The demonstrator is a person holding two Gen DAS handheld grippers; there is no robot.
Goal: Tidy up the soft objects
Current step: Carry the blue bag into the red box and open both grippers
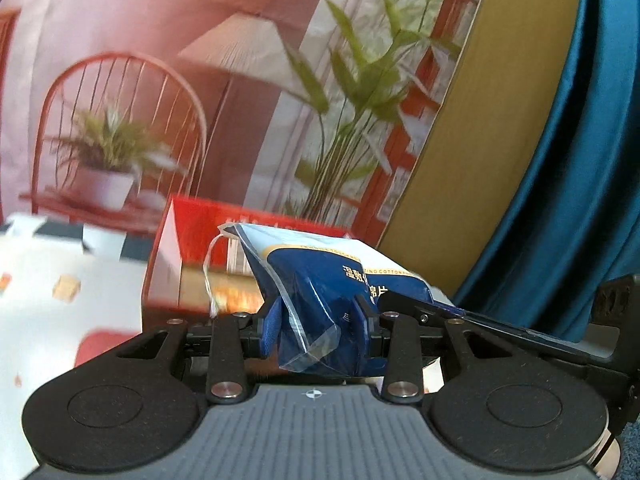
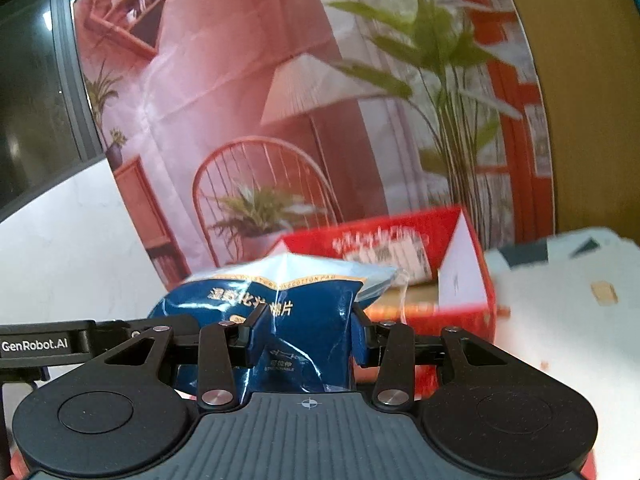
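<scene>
Both the left gripper [image 1: 320, 326] and right gripper [image 2: 302, 332] pinch the crinkly blue plastic cotton-pad pouch [image 1: 320, 280], held aloft before an open red cardboard box [image 2: 404, 248]. It looks light, squashy and slippery; gripping its bunched ends seems safest.

My grippers hide the bag's [image 1: 320, 300] lower part; the red box [image 2: 400, 240] print is too blurred to read.

Both wrist views close, facing backdrop [image 1: 168, 60]
</scene>
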